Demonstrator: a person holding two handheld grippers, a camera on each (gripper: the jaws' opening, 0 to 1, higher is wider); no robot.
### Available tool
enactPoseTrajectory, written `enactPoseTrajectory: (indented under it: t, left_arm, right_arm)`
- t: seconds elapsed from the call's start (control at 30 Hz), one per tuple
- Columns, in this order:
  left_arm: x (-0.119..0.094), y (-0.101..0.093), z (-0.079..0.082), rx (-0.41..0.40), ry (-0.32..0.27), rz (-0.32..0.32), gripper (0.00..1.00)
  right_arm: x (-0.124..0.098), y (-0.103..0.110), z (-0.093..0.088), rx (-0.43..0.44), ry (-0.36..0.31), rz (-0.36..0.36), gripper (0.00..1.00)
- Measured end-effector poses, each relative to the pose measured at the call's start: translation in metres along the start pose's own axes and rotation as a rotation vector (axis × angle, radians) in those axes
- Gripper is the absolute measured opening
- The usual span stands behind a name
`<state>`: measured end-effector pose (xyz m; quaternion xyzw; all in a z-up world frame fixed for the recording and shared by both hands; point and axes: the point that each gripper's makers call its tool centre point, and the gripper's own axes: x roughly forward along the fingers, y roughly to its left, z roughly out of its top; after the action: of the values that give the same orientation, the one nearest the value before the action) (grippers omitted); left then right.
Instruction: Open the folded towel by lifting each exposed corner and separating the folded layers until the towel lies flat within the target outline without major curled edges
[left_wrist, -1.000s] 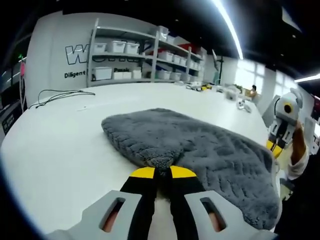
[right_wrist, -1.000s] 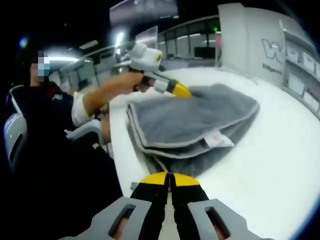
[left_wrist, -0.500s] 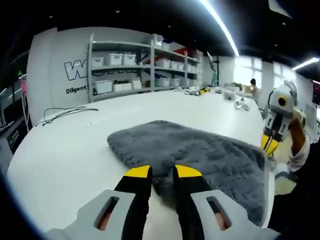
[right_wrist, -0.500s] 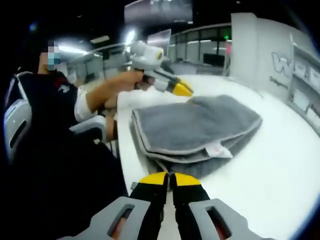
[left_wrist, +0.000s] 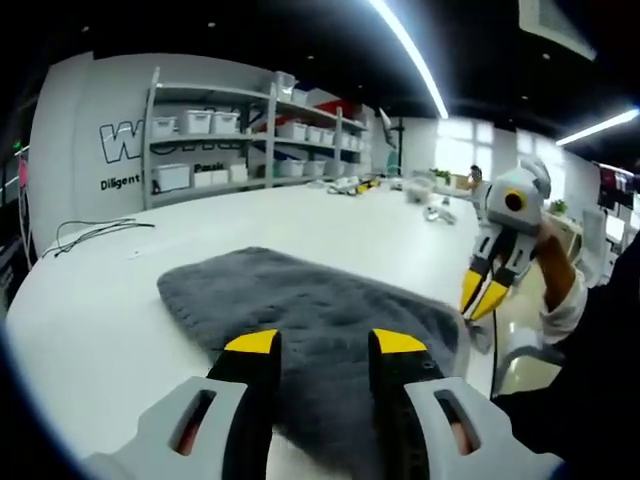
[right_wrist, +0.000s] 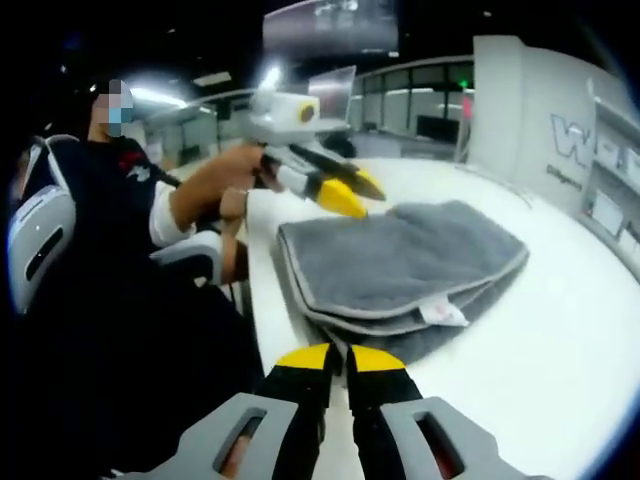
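Shelving (left_wrist: 230, 130) is backing a white table (left_wrist: 90, 310) in the left gripper view, where the left gripper (left_wrist: 325, 345) is hovering, jaws apart and empty, over the soft, limp grey towel (left_wrist: 300, 310). Right gripper view: the right gripper (right_wrist: 339, 356), nearly closed and empty, is facing stacked hems and a corner tag (right_wrist: 443, 313), the likeliest hold.

Black-and-grey tool (left_wrist: 325, 345) with yellow tips; dark top (right_wrist: 105, 190).
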<state>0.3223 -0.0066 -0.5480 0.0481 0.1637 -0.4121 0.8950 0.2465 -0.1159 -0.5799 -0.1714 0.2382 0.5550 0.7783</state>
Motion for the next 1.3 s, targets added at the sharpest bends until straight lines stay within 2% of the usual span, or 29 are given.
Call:
enactPoseTrajectory:
  t: [0.17, 0.23, 0.3, 0.43, 0.7, 0.97, 1.17, 1.3]
  left_arm:
    - [0.003, -0.029, 0.001, 0.017, -0.014, -0.045, 0.33]
    - [0.004, -0.043, 0.001, 0.03, -0.016, -0.067, 0.33]
    - [0.005, -0.055, 0.002, 0.042, -0.02, -0.084, 0.33]
    - [0.01, -0.076, 0.002, 0.073, -0.017, -0.133, 0.33]
    - [0.022, -0.1, -0.002, 0.103, -0.005, -0.187, 0.33]
    - [0.028, -0.113, -0.012, 0.119, 0.019, -0.245, 0.33]
    - [0.036, -0.108, -0.017, 0.117, 0.029, -0.236, 0.32]
    - [0.04, -0.098, -0.019, 0.128, 0.033, -0.196, 0.3]
  right_arm:
    - [0.005, -0.01, 0.0, -0.012, -0.009, -0.037, 0.0]
    - [0.009, -0.012, -0.004, -0.015, 0.012, -0.047, 0.0]
    - [0.01, -0.008, -0.011, -0.046, 0.052, -0.033, 0.0]
    - [0.01, -0.005, -0.007, -0.093, 0.039, -0.03, 0.03]
    - [0.018, -0.005, -0.014, -0.14, 0.084, -0.039, 0.03]
    - [0.018, -0.002, -0.014, -0.119, 0.078, -0.025, 0.0]
    - [0.017, 0.001, -0.015, -0.123, 0.086, -0.014, 0.0]
    - [0.017, 0.003, -0.016, -0.138, 0.095, -0.01, 0.0]
